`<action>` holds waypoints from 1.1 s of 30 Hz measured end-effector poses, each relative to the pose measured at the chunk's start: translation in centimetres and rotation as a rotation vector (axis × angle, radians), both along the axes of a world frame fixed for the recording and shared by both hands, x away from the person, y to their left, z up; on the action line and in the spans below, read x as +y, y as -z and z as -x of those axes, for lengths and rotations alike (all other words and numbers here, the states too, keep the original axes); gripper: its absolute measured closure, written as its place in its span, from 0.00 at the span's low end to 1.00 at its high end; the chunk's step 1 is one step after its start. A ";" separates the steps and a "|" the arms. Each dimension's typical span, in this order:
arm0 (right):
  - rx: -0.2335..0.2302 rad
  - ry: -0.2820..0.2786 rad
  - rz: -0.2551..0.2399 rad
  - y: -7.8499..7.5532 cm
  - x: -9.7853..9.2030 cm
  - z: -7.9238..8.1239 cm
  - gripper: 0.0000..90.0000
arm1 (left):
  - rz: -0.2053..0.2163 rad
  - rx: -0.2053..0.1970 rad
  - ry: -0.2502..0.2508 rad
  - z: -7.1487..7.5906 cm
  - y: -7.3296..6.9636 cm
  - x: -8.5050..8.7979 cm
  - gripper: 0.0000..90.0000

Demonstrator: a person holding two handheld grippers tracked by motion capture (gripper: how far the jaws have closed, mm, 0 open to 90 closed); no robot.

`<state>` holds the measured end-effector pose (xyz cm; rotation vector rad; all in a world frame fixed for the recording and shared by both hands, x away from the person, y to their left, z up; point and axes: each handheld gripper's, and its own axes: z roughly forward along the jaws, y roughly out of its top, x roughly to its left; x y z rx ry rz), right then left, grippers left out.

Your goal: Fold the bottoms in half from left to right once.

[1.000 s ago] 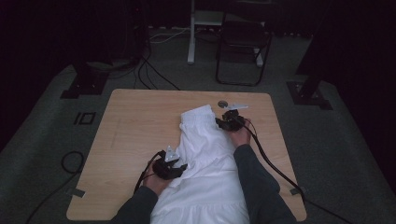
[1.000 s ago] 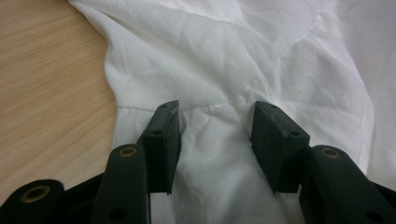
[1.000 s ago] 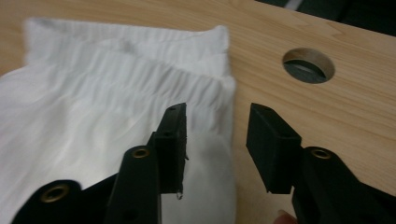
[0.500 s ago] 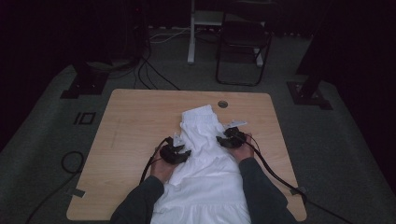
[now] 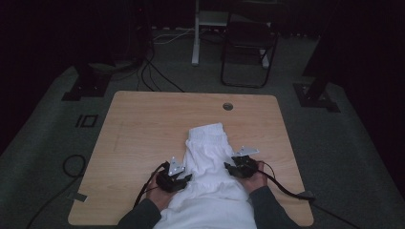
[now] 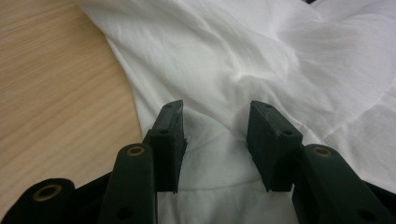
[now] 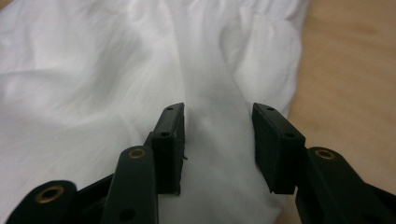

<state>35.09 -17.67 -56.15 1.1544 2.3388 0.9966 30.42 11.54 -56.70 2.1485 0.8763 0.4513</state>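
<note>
On the wooden surface, a white garment lay lengthwise down the middle-right part, its elasticated end pointing toward the far edge and the rest running off the near edge between the person's forearms. Cloth was rumpled, with soft folds across it in both gripper views. Beyond the garment, near the far edge, a small round hole sat in the surface. Further back on the grey floor stood a dark chair and some cables. Left hand-held gripper sat at the garment's left edge, near the front of the surface, its grey plate on top. Left gripper view showed its two black jaws part-way apart, having just been closing, with white fabric below and between them but no pad pressing on it; bare wood showed to the left. Right hand-held gripper sat at the garment's right edge, roughly level with the left one, cable trailing off toward the near right corner. Right gripper view showed its jaws likewise part-way apart over the cloth, nothing pinched, the garment's edge and bare wood to the right. Both grippers hovered low on the fabric, well apart from each other, one on each side.
</note>
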 end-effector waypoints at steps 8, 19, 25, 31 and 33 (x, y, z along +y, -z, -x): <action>-0.043 0.035 -0.146 -2.9 -1.2 -3.5 0.42 | 0.007 0.010 0.010 -0.4 0.0 0.0 0.63; -0.118 0.039 -0.074 -4.5 0.6 -7.1 0.98 | 0.007 0.009 0.027 -0.5 0.0 0.0 0.63; -0.106 0.046 -0.094 -4.1 1.3 -10.3 0.98 | 0.003 0.006 0.022 -0.4 0.0 0.0 0.63; -0.040 0.030 -0.117 -2.0 1.6 -10.8 0.58 | 0.006 0.009 0.024 -0.4 0.0 0.0 0.63; -0.052 0.020 -0.155 -2.4 1.3 -10.3 0.48 | 0.006 0.009 0.024 -0.4 0.0 0.0 0.63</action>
